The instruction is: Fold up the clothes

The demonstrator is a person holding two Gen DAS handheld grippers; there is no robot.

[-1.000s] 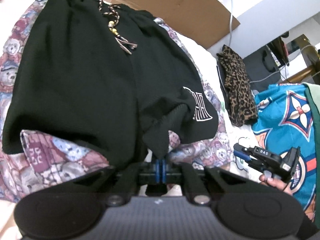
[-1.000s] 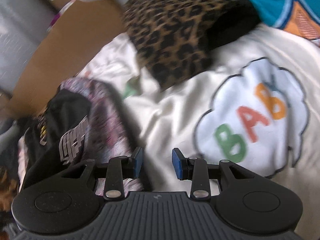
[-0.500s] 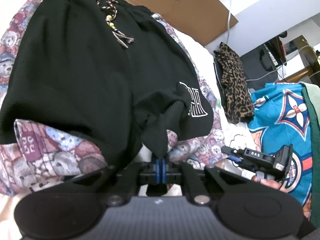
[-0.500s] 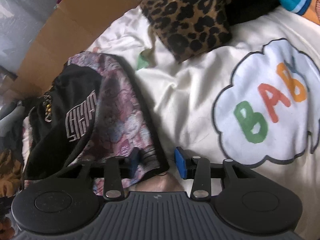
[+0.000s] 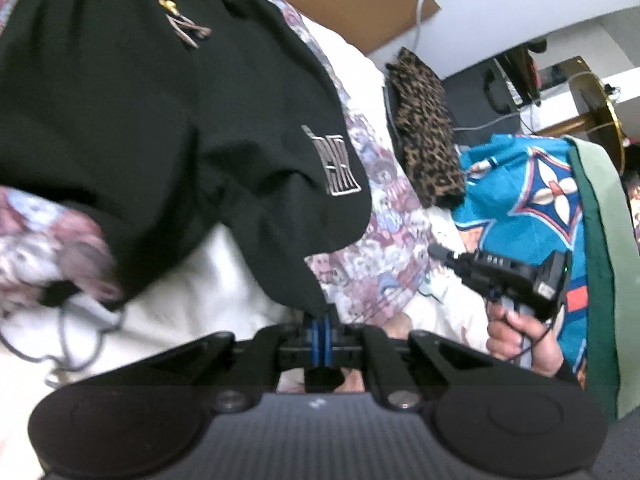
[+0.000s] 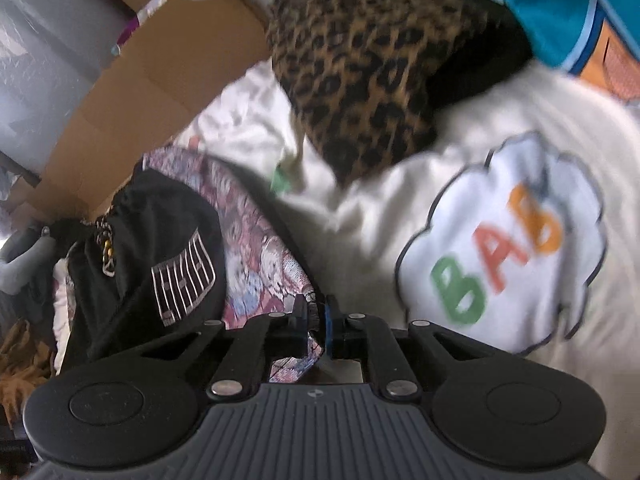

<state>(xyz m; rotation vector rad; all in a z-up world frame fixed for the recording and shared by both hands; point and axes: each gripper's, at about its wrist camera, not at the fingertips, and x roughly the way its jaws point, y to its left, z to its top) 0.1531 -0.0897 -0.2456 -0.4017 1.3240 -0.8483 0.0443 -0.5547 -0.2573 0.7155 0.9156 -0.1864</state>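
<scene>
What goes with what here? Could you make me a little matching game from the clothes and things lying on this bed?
Things:
1. black shorts with a white printed logo
2. leopard-print folded cloth
3. white blanket patch with coloured letters
4. brown cardboard box

Places or states:
A. lies flat, to the right of the right gripper
B. stands behind the bed
C. pinched at its hem by the left gripper
D. rests near the turquoise cloth

Pairs: 1-C, 2-D, 3-A, 4-B

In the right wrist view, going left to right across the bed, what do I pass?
Black shorts → bear-print garment pinched in the right gripper → leopard-print cloth → BABY cloud patch on the white blanket.
</scene>
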